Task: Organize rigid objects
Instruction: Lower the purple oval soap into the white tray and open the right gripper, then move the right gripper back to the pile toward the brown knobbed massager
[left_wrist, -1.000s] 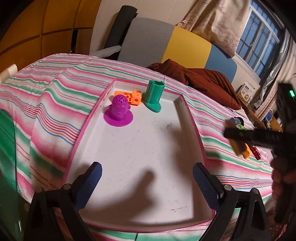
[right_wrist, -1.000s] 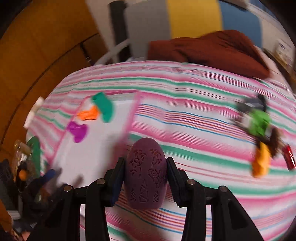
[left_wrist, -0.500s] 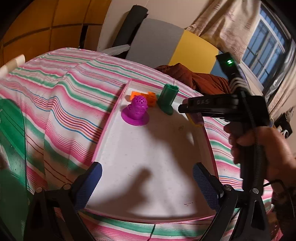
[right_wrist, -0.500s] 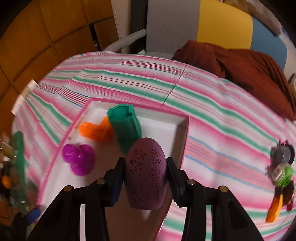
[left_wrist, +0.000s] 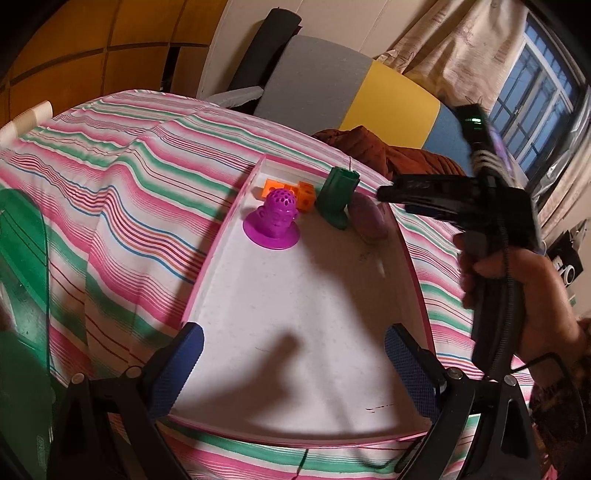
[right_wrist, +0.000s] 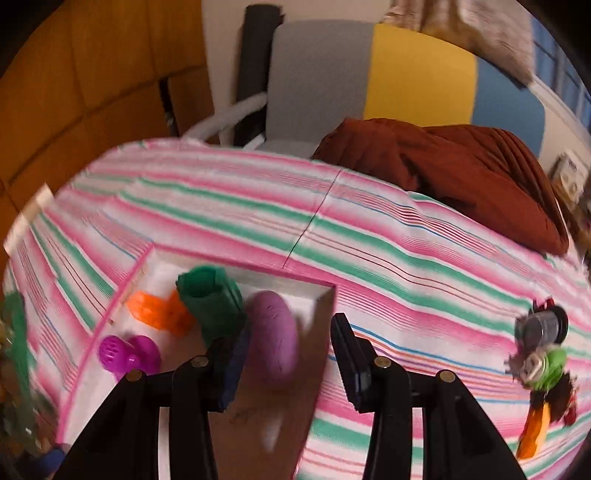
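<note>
L tongs (left_wrist: 295, 343): blue pads wide apart, nothing btwn them, hovering over near end of the white tray w/ pink rim (left_wrist: 218, 254), which sits on the striped pink/green/white cloth-covered counter (left_wrist: 122, 192).

R tongs (right_wrist: 291, 325): held in a person's hand (left_wrist: 517, 288), pointing down at tray's far right corner. Jaws apart, not clamped on anything. The dull purple egg-shaped plastic piece w/ cut-out pattern (right_wrist: 273, 339) lies on its side on the tray floor btwn them. Clear gap to the R pad; L pad is right beside it, contact unclear (blurry).

Egg is just beside the dark green boot-shaped plastic holder (left_wrist: 336, 199), near the tray's far wall. Left of the boot: orange perforated blocks (left_wrist: 295, 192), and in front of them the magenta perforated head figure on a round base (left_wrist: 275, 221).

Off-tray, far R on cloth: small heap of mixed bits (grey, lime, orange) (right_wrist: 543, 354). Rust-brown cloth bundle (right_wrist: 461, 166) behind the counter.
</note>
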